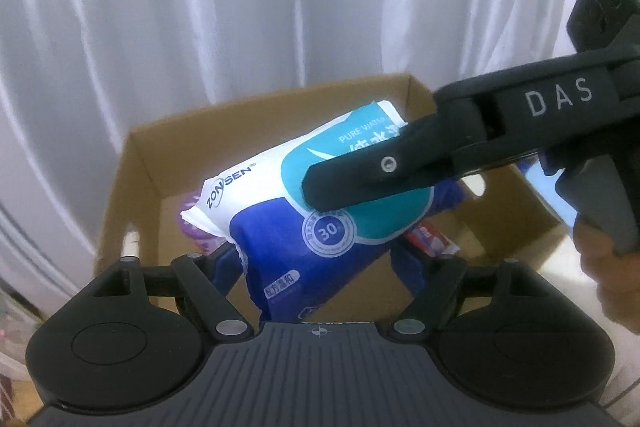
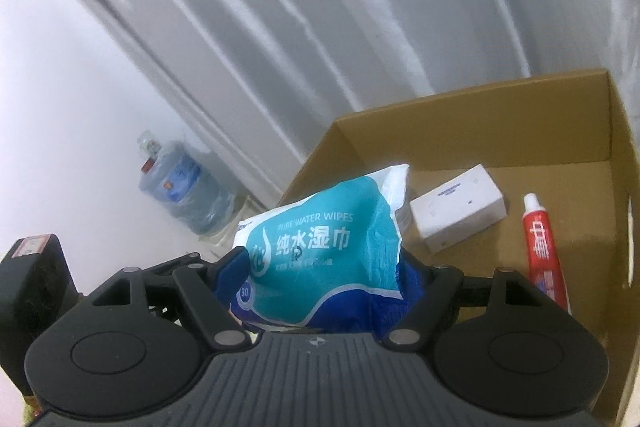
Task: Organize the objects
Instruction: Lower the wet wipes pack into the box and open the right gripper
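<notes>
- Clamped between both tongs: wipes pack [image 1: 280,227], tilted above cardboard box [image 1: 132,163].
- Left gripper [image 1: 316,267] gripping lower end; right gripper [image 2: 320,267] clamped across teal top.

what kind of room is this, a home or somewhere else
Probably a home or a small office, though it is hard to be sure: a pale pleated curtain fills the backdrop, a large water-dispenser jug stands on the floor, and toiletries lie in a cardboard box.

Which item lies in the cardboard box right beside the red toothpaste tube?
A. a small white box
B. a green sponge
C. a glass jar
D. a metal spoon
A: in the right wrist view a small white box lies in the cardboard box beside the toothpaste tube.
</notes>
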